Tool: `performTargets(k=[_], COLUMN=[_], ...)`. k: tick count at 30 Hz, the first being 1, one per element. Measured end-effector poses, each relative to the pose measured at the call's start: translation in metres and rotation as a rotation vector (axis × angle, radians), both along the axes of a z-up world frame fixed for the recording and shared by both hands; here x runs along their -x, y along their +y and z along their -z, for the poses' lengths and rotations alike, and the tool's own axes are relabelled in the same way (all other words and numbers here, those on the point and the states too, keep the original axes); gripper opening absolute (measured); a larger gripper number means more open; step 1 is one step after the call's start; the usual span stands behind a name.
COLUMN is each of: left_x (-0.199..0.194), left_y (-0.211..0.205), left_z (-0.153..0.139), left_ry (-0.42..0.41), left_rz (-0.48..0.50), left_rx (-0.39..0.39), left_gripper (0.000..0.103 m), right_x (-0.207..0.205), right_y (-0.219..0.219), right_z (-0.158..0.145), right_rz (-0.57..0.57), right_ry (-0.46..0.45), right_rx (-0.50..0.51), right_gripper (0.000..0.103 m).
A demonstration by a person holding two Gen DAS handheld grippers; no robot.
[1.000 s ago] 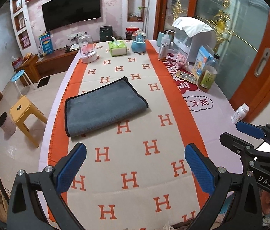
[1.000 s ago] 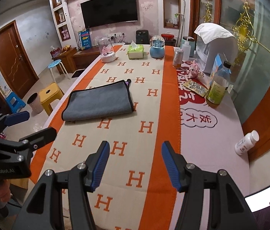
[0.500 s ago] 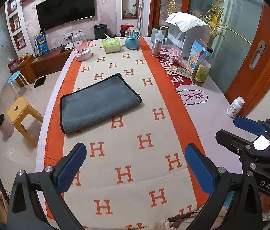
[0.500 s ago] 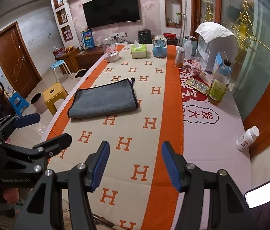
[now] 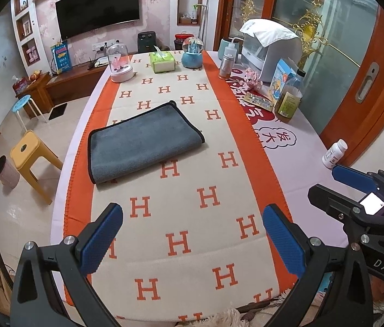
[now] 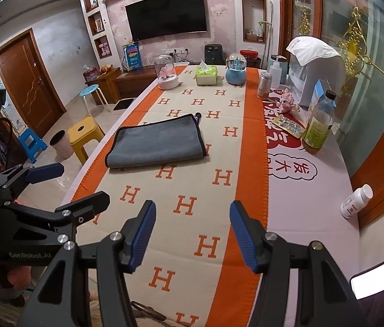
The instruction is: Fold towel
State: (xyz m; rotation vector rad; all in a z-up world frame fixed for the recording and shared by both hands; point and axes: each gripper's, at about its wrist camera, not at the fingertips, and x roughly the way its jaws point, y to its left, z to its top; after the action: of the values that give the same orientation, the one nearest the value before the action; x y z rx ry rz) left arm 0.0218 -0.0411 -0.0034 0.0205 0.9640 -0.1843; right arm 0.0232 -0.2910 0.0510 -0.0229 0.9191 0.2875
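A grey towel (image 5: 143,141) with black edging lies folded flat on the orange-and-cream H-patterned table runner (image 5: 192,218), in the middle left of the table; it also shows in the right wrist view (image 6: 156,144). My left gripper (image 5: 192,237) is open and empty, held above the near end of the table, well short of the towel. My right gripper (image 6: 192,234) is open and empty too, to the right of the left one. The right gripper shows at the right edge of the left wrist view (image 5: 336,182), the left gripper at the left of the right wrist view (image 6: 77,188).
The right table side holds a yellow-liquid bottle (image 5: 288,100), a white pill bottle (image 5: 333,154), a blue box and a white-covered appliance (image 5: 271,46). The far end has a tissue box (image 5: 162,61), a snow globe and a glass dome. A yellow stool (image 5: 30,158) stands left.
Both grippers have pulled back and up from the towel, so it looks farther away and more of the near table shows. The towel has not moved. Both stay open.
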Motion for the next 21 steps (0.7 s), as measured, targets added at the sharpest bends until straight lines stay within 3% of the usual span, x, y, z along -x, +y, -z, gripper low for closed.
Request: performTargets(k=[21], left_x=[0.013], left_y=[0.001], left_z=[-0.001], left_ry=[-0.006], left_rz=[0.014], left_rx=[-0.003], left_gripper=[0.102], right_x=[0.013], right_y=[0.002], right_z=[-0.005], right_rz=[0.025], right_ry=[-0.013], right_rx=[0.0], right_gripper=[0.057])
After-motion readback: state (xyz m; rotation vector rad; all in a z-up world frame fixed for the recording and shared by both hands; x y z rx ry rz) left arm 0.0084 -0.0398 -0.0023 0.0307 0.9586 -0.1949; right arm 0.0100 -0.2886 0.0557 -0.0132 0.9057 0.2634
